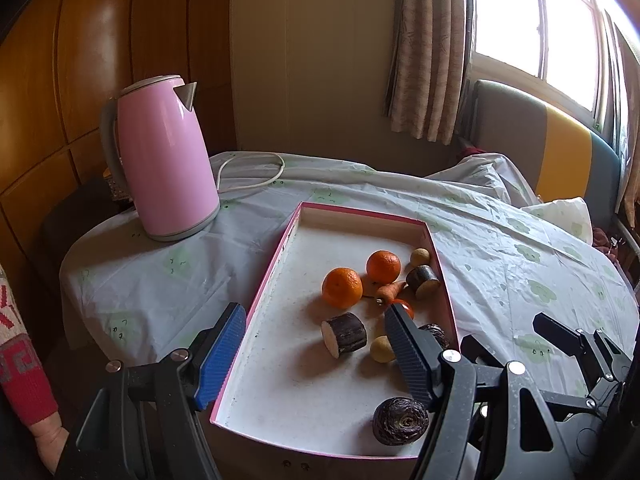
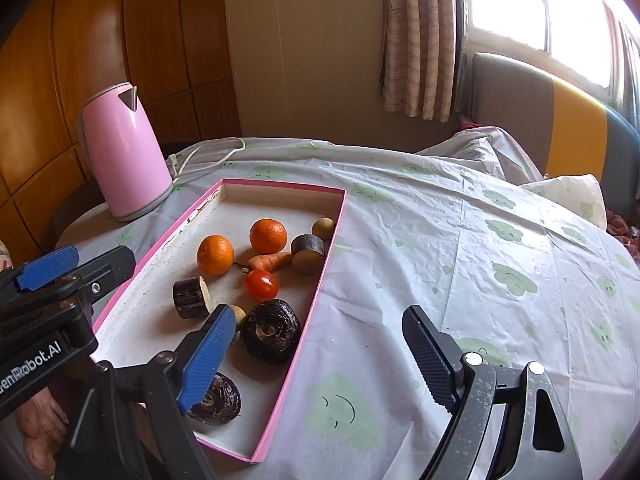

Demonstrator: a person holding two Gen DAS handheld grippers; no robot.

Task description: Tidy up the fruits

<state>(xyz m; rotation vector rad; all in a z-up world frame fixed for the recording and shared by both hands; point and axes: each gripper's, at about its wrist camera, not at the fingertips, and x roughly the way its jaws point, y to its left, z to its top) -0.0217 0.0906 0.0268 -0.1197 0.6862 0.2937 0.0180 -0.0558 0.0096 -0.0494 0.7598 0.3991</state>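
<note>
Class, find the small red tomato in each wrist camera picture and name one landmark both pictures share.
Left wrist view: the tomato is in the pink box, right of centre, half hidden behind a gripper finger, just below the carrot.
Right wrist view: the tomato is in plain sight mid-box, below the carrot.
Shared landmark: the pink kettle beyond the box's far left corner.

A pink-rimmed tray (image 1: pixel 276 256) lies on the tabletop (image 1: pixel 500 248), with a pink kettle (image 1: pixel 164 160) standing just beyond its far left corner. Inside the tray, two oranges (image 1: pixel 343 287) sit toward the far right, a carrot (image 1: pixel 390 291) and a tomato (image 1: pixel 404 307) just beside them, and dark cut pieces (image 1: pixel 345 334) nearer the front. The left hand-held gripper (image 1: pixel 316 356) hangs wide open over the tray's near end, its blue finger outside the left rim.
</note>
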